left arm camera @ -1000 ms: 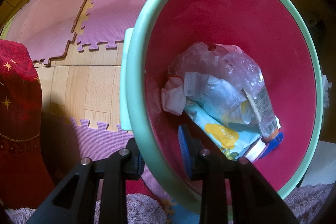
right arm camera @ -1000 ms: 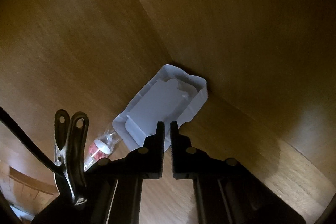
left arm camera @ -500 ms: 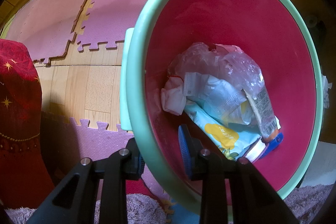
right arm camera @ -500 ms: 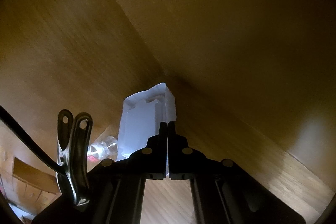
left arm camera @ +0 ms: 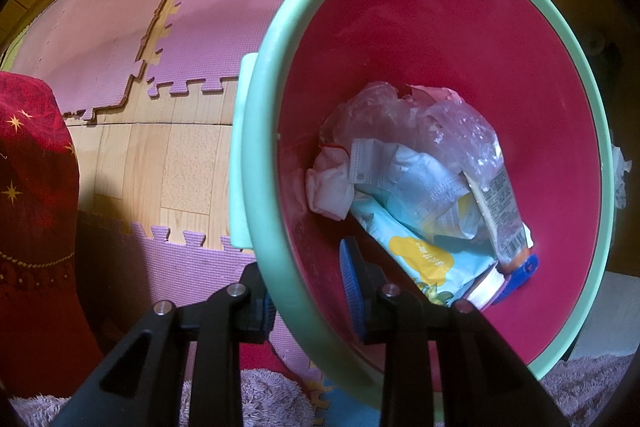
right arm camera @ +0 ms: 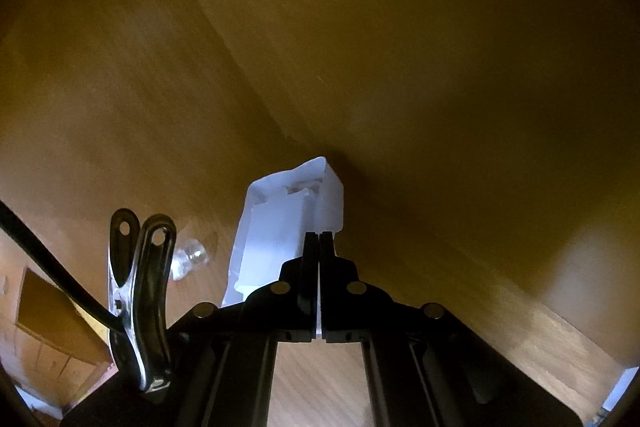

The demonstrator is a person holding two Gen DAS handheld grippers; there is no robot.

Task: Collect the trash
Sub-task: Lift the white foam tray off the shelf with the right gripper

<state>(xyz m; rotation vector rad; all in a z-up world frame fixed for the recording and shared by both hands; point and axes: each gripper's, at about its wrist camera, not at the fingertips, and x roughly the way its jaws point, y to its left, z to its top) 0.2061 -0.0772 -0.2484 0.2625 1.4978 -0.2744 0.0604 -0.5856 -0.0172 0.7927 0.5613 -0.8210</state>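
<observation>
My left gripper point(left arm camera: 308, 291) is shut on the mint-green rim of a red-lined trash bucket point(left arm camera: 256, 155), one finger outside the wall and one inside. The bucket holds crumpled clear plastic point(left arm camera: 416, 119), a face mask point(left arm camera: 416, 179), a light-blue wrapper point(left arm camera: 424, 255) and a tube with a blue cap point(left arm camera: 508, 215). In the right wrist view, my right gripper point(right arm camera: 319, 239) is shut on the thin edge of a white plastic packaging tray point(right arm camera: 280, 227), which hangs tilted above a dim wooden floor.
A small clear bottle point(right arm camera: 188, 259) lies on the wooden floor left of the tray. A metal clip point(right arm camera: 140, 291) and black cable hang by the right gripper. Pink and purple foam mats point(left arm camera: 132, 27) cover the floor; a red cloth point(left arm camera: 32, 211) sits left, grey rug point(left arm camera: 256, 403) below.
The right gripper closed on the tray's edge and lifted it from lying flat in the corner to hanging tilted. The bottle slid left in view. The left gripper and bucket stayed still.
</observation>
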